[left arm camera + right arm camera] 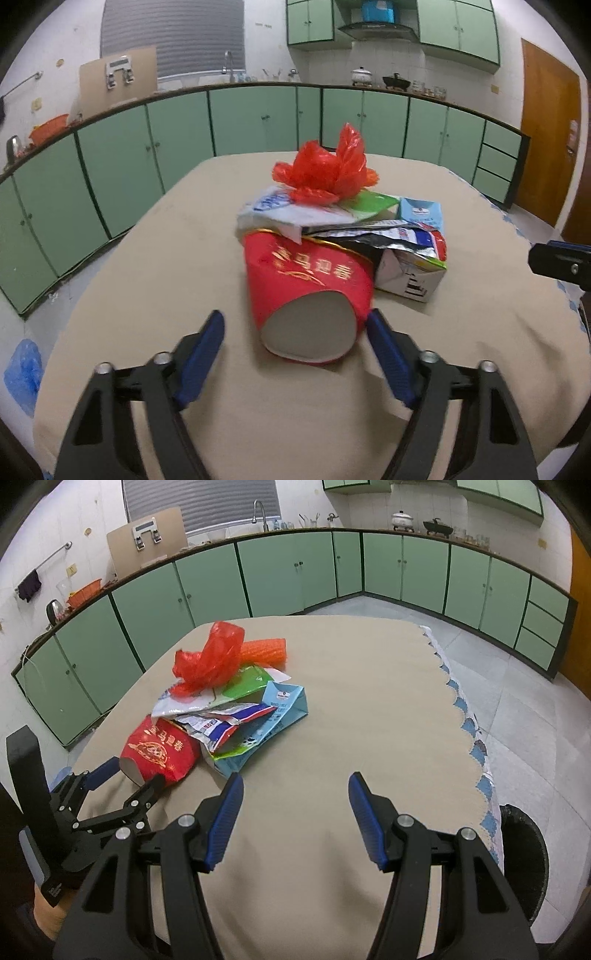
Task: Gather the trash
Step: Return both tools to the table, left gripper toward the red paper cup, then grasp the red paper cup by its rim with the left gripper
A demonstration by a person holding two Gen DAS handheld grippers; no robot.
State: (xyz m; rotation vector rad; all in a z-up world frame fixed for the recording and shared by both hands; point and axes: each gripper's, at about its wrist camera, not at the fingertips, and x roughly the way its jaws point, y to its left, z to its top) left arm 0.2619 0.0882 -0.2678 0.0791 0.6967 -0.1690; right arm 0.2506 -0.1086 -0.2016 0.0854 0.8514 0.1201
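A heap of trash lies on the beige table [155, 280]. Nearest me is a crushed red paper cup [306, 284] on its side, its base facing my left gripper [295, 325]. That gripper is open, with the cup's base between its fingertips, the right pad close to the cup. Behind lie crumpled wrappers [369, 236], a light blue carton [421, 214] and a red plastic bag [325, 170]. In the right wrist view my right gripper [295, 786] is open and empty over bare table, right of the cup [159, 753] and the left gripper [129, 775].
A black trash bin [524, 853] stands on the floor by the table's right edge. An orange ribbed object [264, 650] lies behind the heap. Green cabinets [258, 122] line the walls. A blue bag [22, 369] lies on the floor at left.
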